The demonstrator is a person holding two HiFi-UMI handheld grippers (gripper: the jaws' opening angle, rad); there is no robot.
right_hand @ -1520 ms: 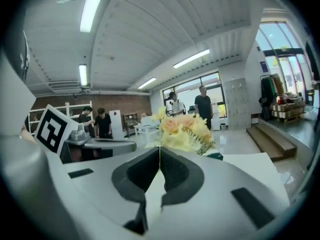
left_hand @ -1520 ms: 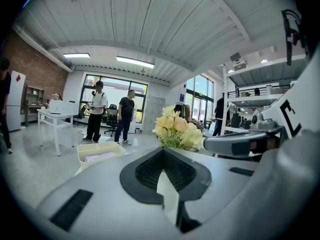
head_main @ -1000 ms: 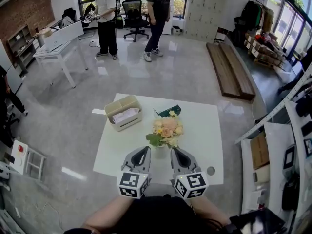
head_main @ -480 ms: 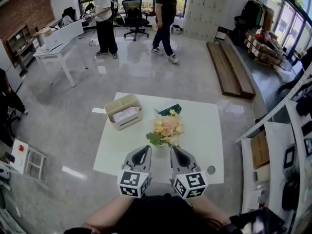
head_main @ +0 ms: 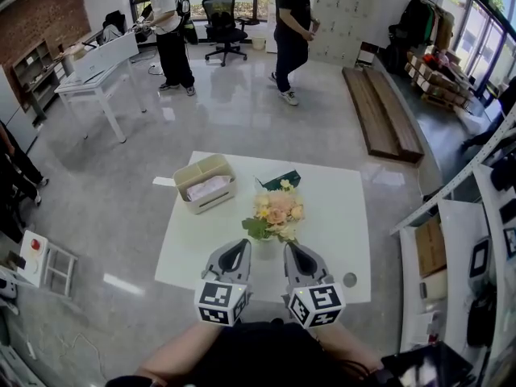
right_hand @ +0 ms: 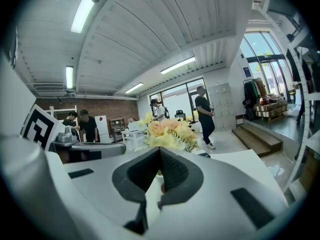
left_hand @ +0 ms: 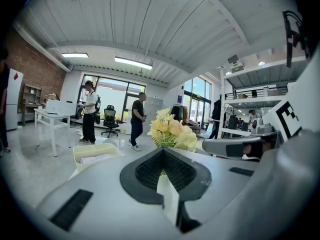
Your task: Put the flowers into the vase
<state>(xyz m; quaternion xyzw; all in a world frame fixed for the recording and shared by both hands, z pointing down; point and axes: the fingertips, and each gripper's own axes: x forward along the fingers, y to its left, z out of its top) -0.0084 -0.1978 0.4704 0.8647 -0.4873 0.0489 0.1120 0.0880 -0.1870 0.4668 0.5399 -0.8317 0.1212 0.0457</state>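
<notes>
A bunch of pale yellow and peach flowers [head_main: 276, 212] stands upright in the middle of the white table [head_main: 339, 216]. The same flowers [left_hand: 171, 130] rise just beyond the tips in the left gripper view, and they [right_hand: 167, 131] do so in the right gripper view too. A white vase [left_hand: 164, 185] shows only as a sliver behind the jaws. My left gripper [head_main: 240, 246] and right gripper [head_main: 288, 246] sit side by side at the table's near edge, pointing at the flowers. Both are shut with nothing held.
A beige bin [head_main: 204, 185] with white cloth stands at the table's far left, a dark green packet [head_main: 282, 181] behind the flowers, a small grey disc [head_main: 349, 280] near the front right corner. Two people [head_main: 292, 31] move at the back. Shelves [head_main: 476, 240] line the right.
Both grippers and the flowers have kept still. One person in dark clothes at the back has walked to the right.
</notes>
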